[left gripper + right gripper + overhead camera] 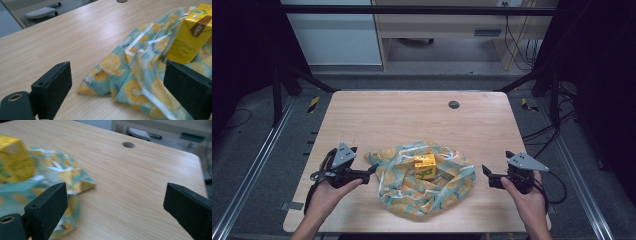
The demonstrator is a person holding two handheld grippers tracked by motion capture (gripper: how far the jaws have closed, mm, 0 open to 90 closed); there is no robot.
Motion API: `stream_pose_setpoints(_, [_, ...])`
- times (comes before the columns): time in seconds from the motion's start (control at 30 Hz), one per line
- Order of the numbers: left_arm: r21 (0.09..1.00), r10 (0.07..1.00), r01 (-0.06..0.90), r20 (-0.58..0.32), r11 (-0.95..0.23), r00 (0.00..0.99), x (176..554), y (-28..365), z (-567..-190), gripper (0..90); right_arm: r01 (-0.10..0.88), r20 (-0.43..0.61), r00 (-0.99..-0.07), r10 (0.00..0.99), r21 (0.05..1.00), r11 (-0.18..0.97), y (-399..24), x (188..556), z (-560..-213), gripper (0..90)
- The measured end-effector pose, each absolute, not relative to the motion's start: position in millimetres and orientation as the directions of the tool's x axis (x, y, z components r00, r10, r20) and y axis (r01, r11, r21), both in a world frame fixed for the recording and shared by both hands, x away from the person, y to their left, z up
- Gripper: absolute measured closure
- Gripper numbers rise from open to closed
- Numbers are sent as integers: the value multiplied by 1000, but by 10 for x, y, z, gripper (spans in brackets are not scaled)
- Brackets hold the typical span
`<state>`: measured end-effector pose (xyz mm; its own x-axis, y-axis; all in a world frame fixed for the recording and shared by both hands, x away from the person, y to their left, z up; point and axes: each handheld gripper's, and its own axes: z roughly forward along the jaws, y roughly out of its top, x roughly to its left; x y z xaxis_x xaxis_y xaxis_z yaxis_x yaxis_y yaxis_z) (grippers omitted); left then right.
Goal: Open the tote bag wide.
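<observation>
A small yellow juice carton (425,166) sits upright on a crumpled teal, orange-slice-print cloth (422,185) mid-front on the pale woodgrain table (402,115). The left gripper (373,170) is wide open at the cloth's edge; the right gripper (486,171) is spread too, gripping nothing.

Yellow carton (425,166) stands upright on crumpled orange-print cloth (422,187).

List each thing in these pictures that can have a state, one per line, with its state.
Left claw: open, holding nothing, beside the cloth.
Right claw: open, holding nothing, apart from the cloth.
Cloth: crumpled on the table, partly spread.
Yellow carton: upright on the cloth, looks closed.
</observation>
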<state>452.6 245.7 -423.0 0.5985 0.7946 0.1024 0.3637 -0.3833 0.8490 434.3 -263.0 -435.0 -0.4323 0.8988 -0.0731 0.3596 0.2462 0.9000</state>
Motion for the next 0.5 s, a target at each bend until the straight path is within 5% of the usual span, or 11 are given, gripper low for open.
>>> stream_pose_setpoints(0.5, [833,849,445,55,-330,525,4528,2946,-4591,54,529,-28,-296,955,828,188,-2708,4595,-4676,68])
